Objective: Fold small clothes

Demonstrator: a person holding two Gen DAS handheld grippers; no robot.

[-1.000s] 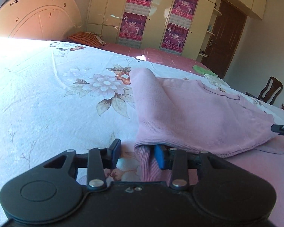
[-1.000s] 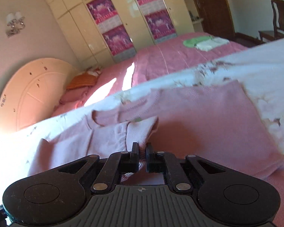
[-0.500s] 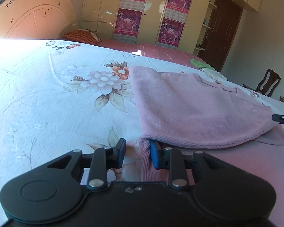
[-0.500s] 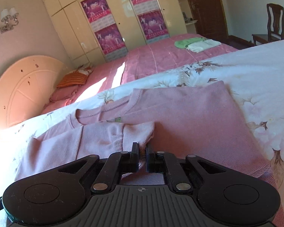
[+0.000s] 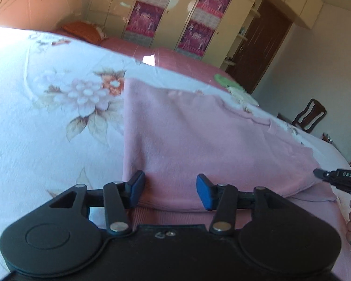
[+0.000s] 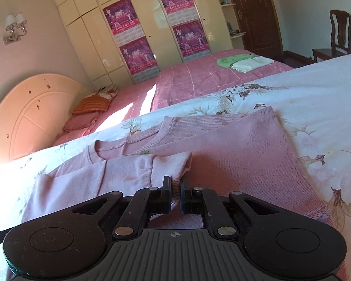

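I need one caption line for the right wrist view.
Right gripper shut on the pink sweater's folded sleeve, on a floral bedsheet.

Your left gripper (image 5: 170,190) is low over the pink sweater (image 5: 199,135), jaws opening, blue pads apart with the folded hem between them, not pinched. The sweater lies on the floral bedspread (image 5: 46,107). Your right gripper (image 5: 339,179) pokes in at the right edge, touching the sweater's corner.
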